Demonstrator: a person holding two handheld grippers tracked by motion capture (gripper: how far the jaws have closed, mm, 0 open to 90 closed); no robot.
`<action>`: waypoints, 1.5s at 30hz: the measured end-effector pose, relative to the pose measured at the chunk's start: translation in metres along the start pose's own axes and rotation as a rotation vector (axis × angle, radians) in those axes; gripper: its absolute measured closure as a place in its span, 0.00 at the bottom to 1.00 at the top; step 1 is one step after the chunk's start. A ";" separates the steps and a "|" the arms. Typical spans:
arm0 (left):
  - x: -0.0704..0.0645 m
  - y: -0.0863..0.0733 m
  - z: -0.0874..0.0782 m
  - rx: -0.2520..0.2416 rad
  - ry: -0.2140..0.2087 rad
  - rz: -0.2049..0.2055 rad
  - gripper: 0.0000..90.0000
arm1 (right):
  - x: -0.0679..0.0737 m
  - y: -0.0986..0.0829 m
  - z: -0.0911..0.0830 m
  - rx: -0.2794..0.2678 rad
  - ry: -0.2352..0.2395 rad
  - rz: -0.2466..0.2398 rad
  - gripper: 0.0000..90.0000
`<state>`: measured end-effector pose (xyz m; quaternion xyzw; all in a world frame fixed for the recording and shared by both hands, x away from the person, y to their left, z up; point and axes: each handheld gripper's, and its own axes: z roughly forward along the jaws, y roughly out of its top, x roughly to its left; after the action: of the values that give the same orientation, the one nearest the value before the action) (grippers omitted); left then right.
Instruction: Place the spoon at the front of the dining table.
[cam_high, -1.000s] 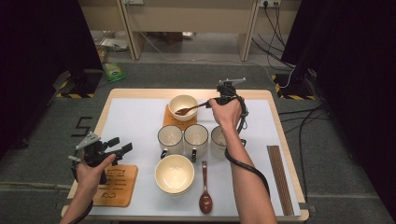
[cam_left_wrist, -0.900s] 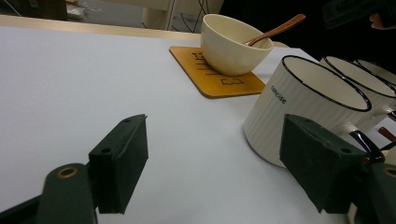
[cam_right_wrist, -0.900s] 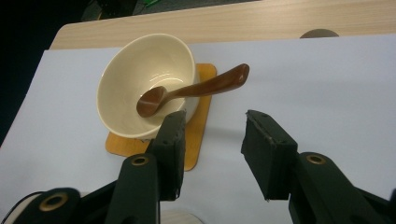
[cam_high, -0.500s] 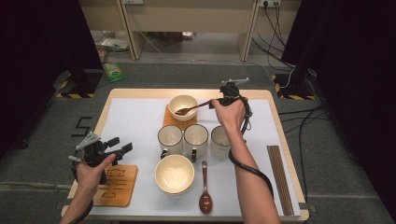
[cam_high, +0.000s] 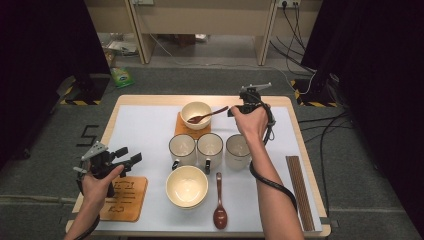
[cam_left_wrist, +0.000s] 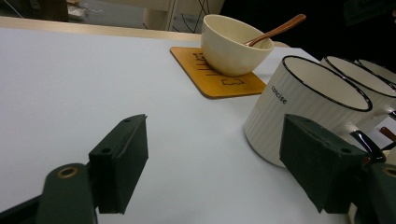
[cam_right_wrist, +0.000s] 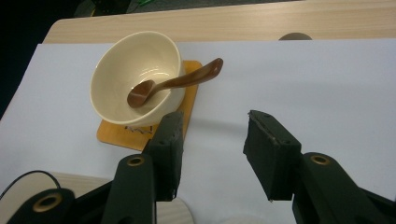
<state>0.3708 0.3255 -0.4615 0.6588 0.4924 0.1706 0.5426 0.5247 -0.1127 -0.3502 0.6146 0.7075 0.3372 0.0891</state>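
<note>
Left gripper (cam_high: 131, 160), near table edge: jaws apart, empty, above a coaster (cam_high: 124, 198). Left gripper view adds lettering on the nearest mug (cam_left_wrist: 299, 116). Mid-table: three mugs, second bowl (cam_high: 187, 186), spare spoon (cam_high: 219, 210). Far: right gripper (cam_right_wrist: 212, 149), jaws parted, empty, just short of the spoon (cam_right_wrist: 173, 84) resting in the bowl (cam_right_wrist: 135, 77).

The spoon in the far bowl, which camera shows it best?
The right gripper view: the spoon lies close, scoop down inside the cream bowl, handle over the rim. The left gripper view shows just its handle poking out. The high view shows it whole but small.
</note>
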 end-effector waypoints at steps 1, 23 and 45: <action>0.000 0.000 0.000 0.000 0.000 0.000 0.26 | 0.000 0.000 -0.001 0.000 -0.003 -0.001 0.62; -0.001 0.001 0.000 -0.001 0.003 0.003 0.26 | -0.014 -0.009 -0.016 -0.007 -0.036 -0.005 0.60; 0.000 0.001 0.001 -0.002 0.007 0.002 0.26 | -0.025 -0.018 -0.030 -0.023 -0.067 -0.014 0.56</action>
<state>0.3717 0.3254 -0.4609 0.6581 0.4935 0.1739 0.5413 0.4997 -0.1475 -0.3456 0.6196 0.7043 0.3242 0.1221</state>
